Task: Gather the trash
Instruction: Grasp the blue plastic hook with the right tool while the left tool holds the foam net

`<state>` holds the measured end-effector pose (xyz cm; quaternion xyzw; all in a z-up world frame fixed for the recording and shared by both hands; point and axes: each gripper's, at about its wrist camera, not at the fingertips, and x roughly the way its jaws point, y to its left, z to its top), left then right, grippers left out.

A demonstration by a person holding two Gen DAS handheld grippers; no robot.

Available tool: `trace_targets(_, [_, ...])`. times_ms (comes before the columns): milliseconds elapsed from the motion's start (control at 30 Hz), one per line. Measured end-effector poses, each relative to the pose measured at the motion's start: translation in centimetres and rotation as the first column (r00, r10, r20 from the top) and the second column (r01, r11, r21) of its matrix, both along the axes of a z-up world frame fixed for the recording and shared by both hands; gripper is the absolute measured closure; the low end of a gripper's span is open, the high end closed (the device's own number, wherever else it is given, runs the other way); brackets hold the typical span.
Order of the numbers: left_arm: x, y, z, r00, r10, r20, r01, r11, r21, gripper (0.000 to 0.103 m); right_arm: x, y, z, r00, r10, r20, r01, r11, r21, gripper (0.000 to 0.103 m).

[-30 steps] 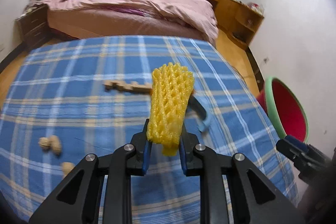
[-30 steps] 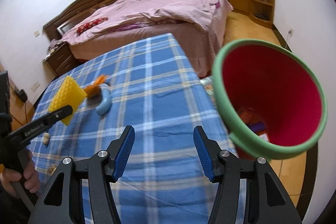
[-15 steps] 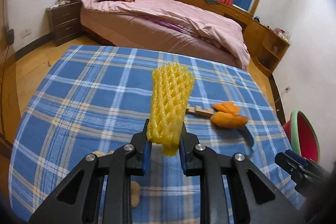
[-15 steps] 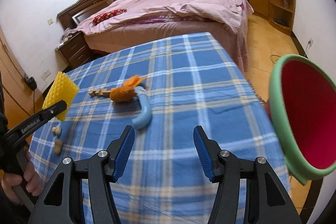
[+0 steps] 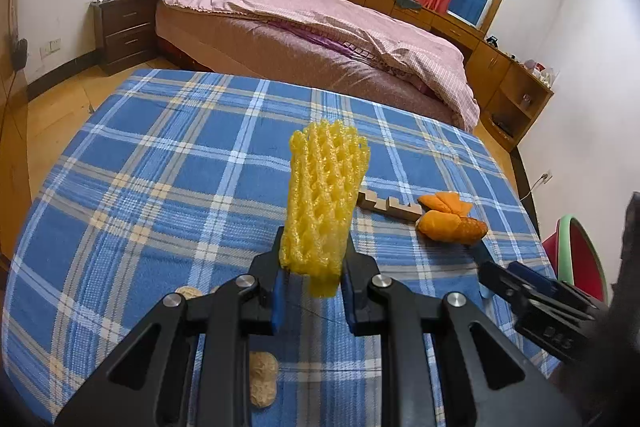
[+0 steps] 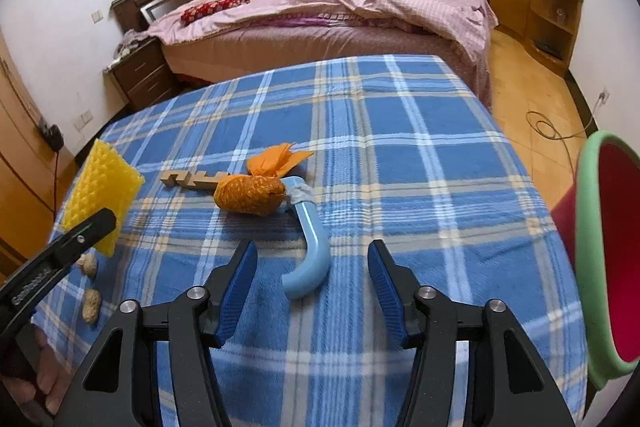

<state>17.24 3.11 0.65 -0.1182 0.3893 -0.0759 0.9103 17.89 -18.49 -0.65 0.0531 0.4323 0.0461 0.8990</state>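
Note:
My left gripper (image 5: 312, 267) is shut on a yellow foam net sleeve (image 5: 324, 203), which stands up out of the jaws above the blue plaid table (image 5: 160, 167). The sleeve (image 6: 100, 195) also shows at the left of the right wrist view. My right gripper (image 6: 312, 263) hovers over a light blue curved handle (image 6: 310, 251). Its jaws are closing; the handle's bent end shows in the gap and neither pad touches it. An orange net bundle (image 6: 250, 195) lies on the handle's far end. A red bin with a green rim (image 6: 596, 267) stands off the table's right edge.
A notched wooden piece (image 6: 192, 179) lies left of the orange bundle. Peanut shells (image 6: 90, 307) sit near the table's front left corner. A bed with pink covers (image 6: 340, 7) stands behind the table, and a cable lies on the wooden floor (image 6: 552, 127) at right.
The right gripper swung left from the bin to above the blue handle, and its jaws narrowed. The left gripper shifted across the table, still gripping the yellow sleeve.

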Motion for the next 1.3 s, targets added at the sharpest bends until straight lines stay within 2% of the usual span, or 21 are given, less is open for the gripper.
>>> trace_targets(33, [0.0,0.0,0.0,1.000,-0.001,0.001,0.001,1.000,-0.002,0.081,0.1,0.1,-0.2,1.000,0.001,-0.007,-0.001,1.000,-0.007,0.064])
trace_targets(67, [0.0,0.0,0.0,1.000,-0.002,0.002,0.002,1.000,-0.003,0.081,0.3,0.2,-0.5,1.000,0.003,-0.015,-0.003,1.000,-0.014,0.067])
trace_targets(133, [-0.1,0.0,0.0,1.000,-0.006,0.004,0.006,1.000,-0.006,0.081,0.3,0.3,-0.5,1.000,-0.001,-0.004,0.001,0.999,-0.037,0.081])
trace_targets(233, [-0.1,-0.1,0.0,1.000,-0.013,0.005,0.013,1.000,-0.007,0.081,0.1,0.0,-0.5,1.000,-0.009,-0.003,0.009,0.999,-0.030,0.090])
trace_targets(433, [-0.3,-0.4,0.2,1.000,-0.022,0.014,0.022,1.000,-0.007,0.081,-1.1,-1.5,-0.1,0.999,-0.049,0.000,0.049,0.999,0.005,0.090])
trace_targets(667, [-1.0,-1.1,1.0,0.999,-0.045,0.028,0.046,0.999,-0.011,0.081,-4.4,-3.9,1.3,0.994,-0.105,0.031,0.104,0.993,0.055,0.090])
trace_targets(1300, [-5.0,-5.6,4.8,0.985,-0.159,0.065,0.160,0.987,-0.013,0.081,-12.2,-10.3,4.5,0.967,-0.229,0.116,0.208,0.963,0.170,0.090])
